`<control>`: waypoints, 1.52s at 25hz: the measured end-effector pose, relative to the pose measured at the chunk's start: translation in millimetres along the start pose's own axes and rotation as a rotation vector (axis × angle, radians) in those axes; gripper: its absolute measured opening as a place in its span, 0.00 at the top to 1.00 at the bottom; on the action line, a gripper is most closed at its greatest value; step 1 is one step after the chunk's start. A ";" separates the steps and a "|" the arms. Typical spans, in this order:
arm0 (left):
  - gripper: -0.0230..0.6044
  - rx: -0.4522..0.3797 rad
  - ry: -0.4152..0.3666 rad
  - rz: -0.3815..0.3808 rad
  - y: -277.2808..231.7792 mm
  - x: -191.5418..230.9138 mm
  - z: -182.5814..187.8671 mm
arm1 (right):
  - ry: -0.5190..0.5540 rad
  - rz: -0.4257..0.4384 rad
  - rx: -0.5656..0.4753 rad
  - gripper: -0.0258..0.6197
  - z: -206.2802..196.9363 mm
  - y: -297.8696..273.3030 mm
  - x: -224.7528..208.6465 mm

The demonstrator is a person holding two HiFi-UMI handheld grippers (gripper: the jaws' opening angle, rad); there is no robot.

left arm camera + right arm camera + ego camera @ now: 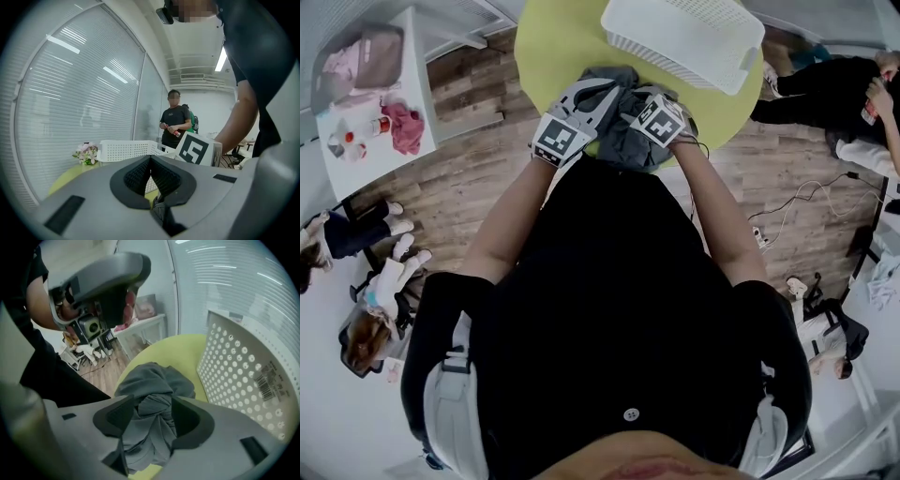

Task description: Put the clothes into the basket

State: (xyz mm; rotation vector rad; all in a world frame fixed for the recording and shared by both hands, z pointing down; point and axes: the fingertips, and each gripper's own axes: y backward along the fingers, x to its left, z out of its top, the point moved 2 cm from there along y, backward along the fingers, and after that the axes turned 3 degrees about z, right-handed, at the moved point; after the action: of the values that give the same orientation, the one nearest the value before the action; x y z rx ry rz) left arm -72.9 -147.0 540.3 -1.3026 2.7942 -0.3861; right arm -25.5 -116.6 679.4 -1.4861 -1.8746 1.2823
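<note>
Your left hand-held gripper (150,164) is closed, with a narrow strip of the gray garment (152,385) caught low between its jaws. Your right hand-held gripper (152,411) has its jaws standing apart. The cloth bunches up between them, but they are not clamped on it. The garment itself lies in a heap on the yellow-green tabletop (558,42), at the edge nearest your body. The white basket (684,37) sits just beyond it and has no clothes in it that you can see.

The main risk is a one-sided lift. If you raise both arms now, only the left pinch carries the weight. That pinch holds little cloth, so the fabric could slide out. Because the heap is so near the table's rim, a dropped garment would likely go over onto the floor, not back onto the tabletop.

If you close the right jaws where they stand, you may catch only a loose fold. Then the rest would hang low and trail.

A trailing end could snag on the basket's perforated wall and leave the garment draped over the rim. It could also push the light basket, which seems to sit near the far edge.
</note>
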 end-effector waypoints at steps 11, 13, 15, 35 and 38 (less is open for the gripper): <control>0.95 0.019 -0.006 -0.001 3.8 13.9 -9.1 | 0.077 0.004 0.288 0.30 -34.4 -69.2 -13.4; 0.95 0.021 -0.008 -0.001 3.7 16.8 -10.6 | 0.075 0.002 0.302 0.30 -36.7 -75.6 -16.5; 0.95 0.022 -0.010 0.001 4.3 19.9 -11.3 | 0.064 0.005 0.311 0.30 -38.3 -80.1 -18.9; 0.95 0.015 -0.016 0.000 3.5 32.4 -2.1 | 0.103 0.030 0.306 0.42 -36.3 -69.4 -15.2; 0.95 0.008 -0.020 -0.007 3.6 32.4 0.9 | 0.108 0.025 0.300 0.42 -30.1 -56.5 -12.9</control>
State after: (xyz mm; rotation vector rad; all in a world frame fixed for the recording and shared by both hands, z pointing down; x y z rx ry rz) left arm -96.5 -169.6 540.9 -1.3079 2.7692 -0.3821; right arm -27.3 -116.5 744.7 -1.3922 -1.5231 1.3949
